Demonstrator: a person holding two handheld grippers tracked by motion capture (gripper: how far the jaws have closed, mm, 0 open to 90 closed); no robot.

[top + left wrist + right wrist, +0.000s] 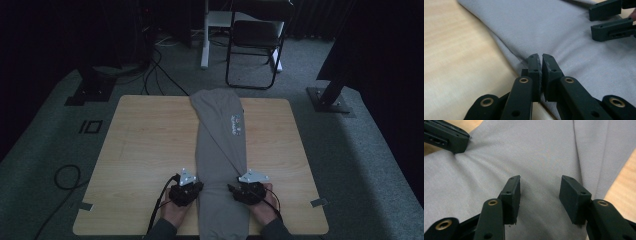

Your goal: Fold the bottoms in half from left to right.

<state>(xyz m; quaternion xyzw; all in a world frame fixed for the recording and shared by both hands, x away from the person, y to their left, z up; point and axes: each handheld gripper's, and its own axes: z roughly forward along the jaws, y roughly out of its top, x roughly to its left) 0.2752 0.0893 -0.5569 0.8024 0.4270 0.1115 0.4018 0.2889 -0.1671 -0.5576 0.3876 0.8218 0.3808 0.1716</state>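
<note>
A: On the wooden surface (150, 145), what lies there?

B: A grey garment (220, 150), folded into a long, narrow strip. It runs from the far edge down the middle to the near edge, where its end hangs just over. One layer crosses another at a slant, so a diagonal fold line shows along the right half. A small printed mark (236, 125) sits on the upper part, too small to read.

A: And the cloth itself?

B: Plain, matte, a fine knit. In the left gripper view its edge is doubled, with a seam ridge along the border (506, 47). Soft creases fan out near the jaws.

A: Where is the left hand-held gripper (187, 189)?

B: At the garment's left edge, near the person's side. Its jaws are pressed together with the doubled edge of the cloth pinched between them.

A: The right hand-held gripper (248, 189)?

B: At the opposite edge, level with the left one. Its jaws stand spread over the grey cloth, which lies under and between them; the pads press on nothing.

A: Anything beyond?

B: A dark chair (255, 45) stands on the grey floor past the far edge.
</note>
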